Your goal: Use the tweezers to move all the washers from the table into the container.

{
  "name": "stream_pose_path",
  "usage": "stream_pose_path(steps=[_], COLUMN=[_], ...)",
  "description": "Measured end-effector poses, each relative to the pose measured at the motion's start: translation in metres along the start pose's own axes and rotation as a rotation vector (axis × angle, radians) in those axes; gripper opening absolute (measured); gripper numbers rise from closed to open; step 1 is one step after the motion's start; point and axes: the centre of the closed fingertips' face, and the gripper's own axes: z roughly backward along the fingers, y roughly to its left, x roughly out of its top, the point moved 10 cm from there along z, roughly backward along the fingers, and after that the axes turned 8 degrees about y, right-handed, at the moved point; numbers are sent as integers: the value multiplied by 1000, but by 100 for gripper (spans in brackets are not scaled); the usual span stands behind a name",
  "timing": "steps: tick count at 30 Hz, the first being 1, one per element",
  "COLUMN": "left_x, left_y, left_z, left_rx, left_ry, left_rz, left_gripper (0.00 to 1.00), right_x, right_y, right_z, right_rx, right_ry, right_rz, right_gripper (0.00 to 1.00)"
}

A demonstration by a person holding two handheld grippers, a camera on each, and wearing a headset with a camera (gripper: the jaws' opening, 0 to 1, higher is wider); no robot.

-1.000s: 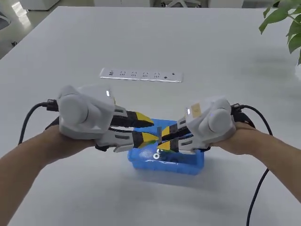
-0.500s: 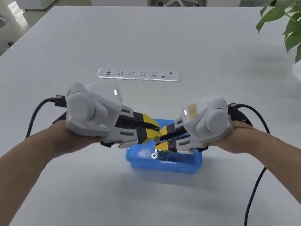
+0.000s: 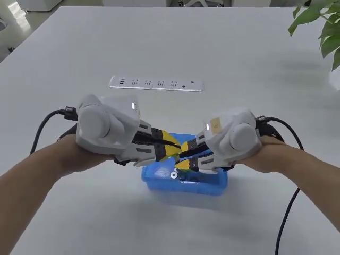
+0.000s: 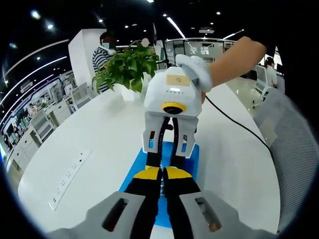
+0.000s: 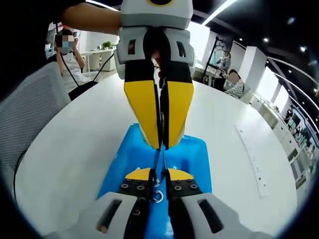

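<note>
Head view: the left gripper (image 3: 172, 145) is held in a hand at 9 o'clock from the blue container (image 3: 183, 187), with its yellow-tipped jaws reaching over the container's near-left part. In the right gripper view those jaws are seen pressed together on the thin metal tweezers (image 5: 159, 158), which run down from between them toward 6 o'clock. A power strip (image 3: 155, 83) lies flat on the white table (image 3: 212, 53) at 12 o'clock from the container, well apart from it. One washer (image 3: 173, 175) is seen lying inside the container, near its front wall and just below the meeting jaw tips; whether it is touched by the tweezers cannot be told. The right gripper (image 3: 184, 159) is held at 3 o'clock from the container, pointed at the left gripper so that the two sets of tips almost meet above the blue tray. Its jaws are drawn close around the lower end of the tweezers. Green leaves of a plant (image 3: 319, 24) are seen at the table's far right edge, at 2 o'clock.
</note>
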Motion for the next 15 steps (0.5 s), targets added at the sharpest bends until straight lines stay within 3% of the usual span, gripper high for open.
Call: stream_pose_path(steps=[15], left_x=[7], left_y=[1], left_z=[8], left_rx=[2], left_ry=[-13], left_rz=[1], left_gripper=[6], right_x=[6], right_y=[2], right_z=[11], right_rx=[-18], right_ry=[-3], right_rz=[-4], right_gripper=[14])
